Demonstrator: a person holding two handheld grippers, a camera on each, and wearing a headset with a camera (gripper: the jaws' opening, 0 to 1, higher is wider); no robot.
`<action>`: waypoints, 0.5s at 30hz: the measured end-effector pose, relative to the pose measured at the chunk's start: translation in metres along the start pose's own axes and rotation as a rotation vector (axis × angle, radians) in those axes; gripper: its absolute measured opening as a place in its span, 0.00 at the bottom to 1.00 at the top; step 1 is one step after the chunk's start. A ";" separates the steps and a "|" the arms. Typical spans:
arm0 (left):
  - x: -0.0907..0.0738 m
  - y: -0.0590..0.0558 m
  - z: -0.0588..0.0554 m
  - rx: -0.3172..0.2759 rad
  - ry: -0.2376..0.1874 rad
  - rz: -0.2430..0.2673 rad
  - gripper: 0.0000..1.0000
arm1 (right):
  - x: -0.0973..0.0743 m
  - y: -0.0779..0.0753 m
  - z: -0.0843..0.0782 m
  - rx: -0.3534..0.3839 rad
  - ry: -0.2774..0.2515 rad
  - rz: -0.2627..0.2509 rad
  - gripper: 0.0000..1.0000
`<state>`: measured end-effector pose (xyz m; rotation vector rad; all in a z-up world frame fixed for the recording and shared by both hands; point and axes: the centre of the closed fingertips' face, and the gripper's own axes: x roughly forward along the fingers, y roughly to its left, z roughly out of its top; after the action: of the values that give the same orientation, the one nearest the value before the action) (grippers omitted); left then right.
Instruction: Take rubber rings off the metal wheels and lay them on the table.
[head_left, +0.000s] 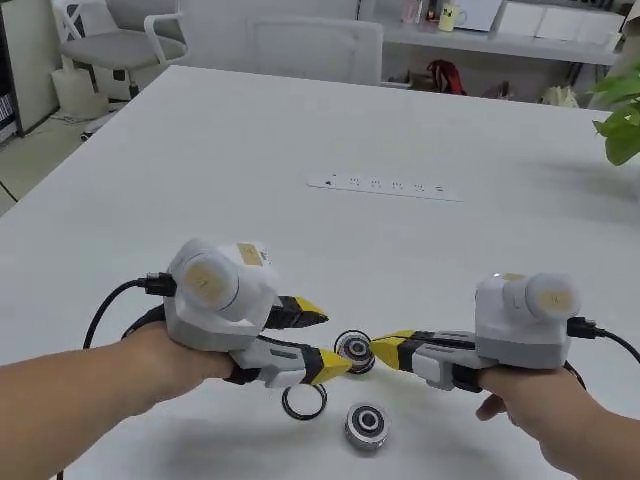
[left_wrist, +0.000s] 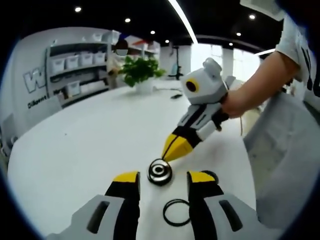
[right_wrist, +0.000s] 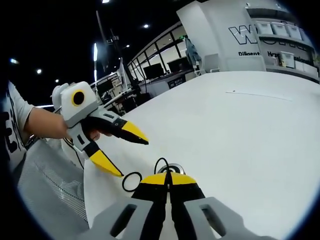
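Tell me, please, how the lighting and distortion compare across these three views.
Head view: soft even light, sharp, faint shadows under the loose rubber ring and lower wheel. Left gripper view: fisheye bends the table; ceiling lights glare. Right gripper view: same curvature, dark ceiling, table very bright.

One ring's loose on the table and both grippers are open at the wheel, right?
No: the right gripper is shut, per the right gripper view; the left gripper is open. One ring does lie loose on the table.
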<state>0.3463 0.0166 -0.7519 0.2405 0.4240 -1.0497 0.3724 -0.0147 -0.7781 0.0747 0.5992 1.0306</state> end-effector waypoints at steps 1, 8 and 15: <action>-0.003 -0.001 0.001 0.003 -0.008 0.000 0.40 | 0.000 0.001 0.001 0.003 -0.002 0.003 0.00; -0.018 -0.005 0.009 -0.003 -0.049 -0.006 0.48 | -0.001 0.006 0.005 0.004 -0.012 0.020 0.00; -0.032 0.000 0.008 -0.018 -0.060 0.015 0.55 | -0.003 0.014 0.009 0.011 -0.023 0.044 0.00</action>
<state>0.3345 0.0389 -0.7304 0.1958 0.3770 -1.0353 0.3645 -0.0079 -0.7640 0.1097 0.5848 1.0674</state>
